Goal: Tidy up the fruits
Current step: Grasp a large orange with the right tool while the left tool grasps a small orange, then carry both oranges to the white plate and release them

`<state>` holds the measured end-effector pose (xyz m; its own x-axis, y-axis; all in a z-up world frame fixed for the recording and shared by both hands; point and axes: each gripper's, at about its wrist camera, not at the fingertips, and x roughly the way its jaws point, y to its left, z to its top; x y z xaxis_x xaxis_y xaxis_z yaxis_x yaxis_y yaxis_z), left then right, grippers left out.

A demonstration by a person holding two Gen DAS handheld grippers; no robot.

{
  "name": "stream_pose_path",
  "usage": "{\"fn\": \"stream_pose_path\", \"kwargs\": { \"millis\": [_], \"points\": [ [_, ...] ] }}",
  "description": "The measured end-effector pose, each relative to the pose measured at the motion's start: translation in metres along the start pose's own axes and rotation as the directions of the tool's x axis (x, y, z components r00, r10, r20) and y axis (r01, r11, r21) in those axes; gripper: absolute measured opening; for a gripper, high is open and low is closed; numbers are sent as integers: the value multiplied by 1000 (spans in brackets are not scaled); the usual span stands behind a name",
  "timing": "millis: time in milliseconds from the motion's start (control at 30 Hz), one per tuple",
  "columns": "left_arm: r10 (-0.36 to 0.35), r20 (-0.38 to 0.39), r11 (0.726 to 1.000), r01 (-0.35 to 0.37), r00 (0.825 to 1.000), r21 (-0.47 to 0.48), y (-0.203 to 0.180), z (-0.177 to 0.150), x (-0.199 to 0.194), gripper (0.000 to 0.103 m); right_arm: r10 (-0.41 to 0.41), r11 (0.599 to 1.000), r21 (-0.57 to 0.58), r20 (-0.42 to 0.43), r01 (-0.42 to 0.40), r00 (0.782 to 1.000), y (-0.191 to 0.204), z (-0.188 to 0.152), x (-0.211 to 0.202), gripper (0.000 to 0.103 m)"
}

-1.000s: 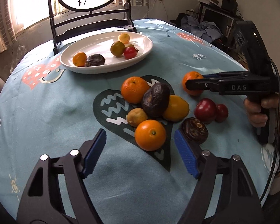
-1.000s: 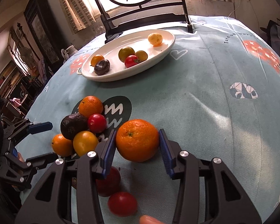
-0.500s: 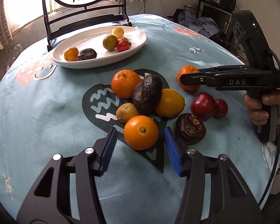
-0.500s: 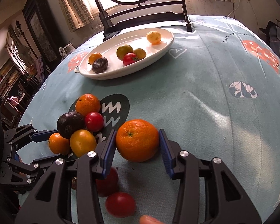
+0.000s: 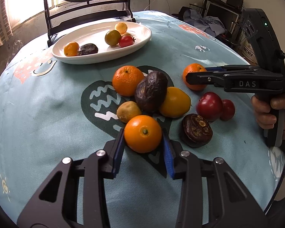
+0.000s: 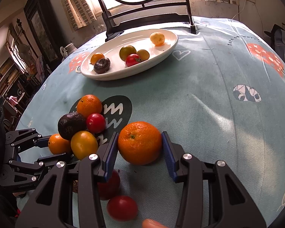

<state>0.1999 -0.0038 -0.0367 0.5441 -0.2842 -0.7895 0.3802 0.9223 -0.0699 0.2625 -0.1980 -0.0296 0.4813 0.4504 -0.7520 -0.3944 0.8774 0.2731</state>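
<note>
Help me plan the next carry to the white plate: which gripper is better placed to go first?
Probably right. The right gripper clamps its orange, with bare cloth to the plate. The left gripper has just been closing on its orange, behind piled fruit.

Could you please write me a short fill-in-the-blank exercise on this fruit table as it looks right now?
1. The left gripper has just been closing around an ___ fruit.
2. The white plate holds ___ fruits.
3. The one red fruit on the plate is a ___.
4. The right gripper has a mandarin between its ___ pads.

Missing words: orange; six; tomato; blue
</note>
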Motion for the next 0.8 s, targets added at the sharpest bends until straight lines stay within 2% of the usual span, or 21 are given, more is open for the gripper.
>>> {"fn": "stream_pose_path", "kwargs": {
  "millis": [133, 433, 567, 700, 800],
  "points": [
    [-1, 15, 1000, 1, 1000, -6, 0, 0, -5, 38, 14, 1000, -3, 9, -14, 1000, 2, 0, -3, 45],
    [-21, 78, 1000, 23, 997, -18, 7, 13, -32, 38, 139, 990, -53, 105, -134, 985, 23, 18, -23, 45],
    [36, 105, 999, -37, 994, 5, 19, 40, -37, 38, 171, 984, -75, 113, -163, 979, 32, 43, -17, 45],
    [73, 130, 997, -68, 989, -43, 48, 83, -28, 38, 133, 989, -83, 143, -122, 981, 34, 76, -1, 46],
    [134, 160, 989, -123, 978, -75, 69, 113, -12, 38, 109, 993, -70, 148, -100, 983, 30, 100, 19, 46]
  ]
}}
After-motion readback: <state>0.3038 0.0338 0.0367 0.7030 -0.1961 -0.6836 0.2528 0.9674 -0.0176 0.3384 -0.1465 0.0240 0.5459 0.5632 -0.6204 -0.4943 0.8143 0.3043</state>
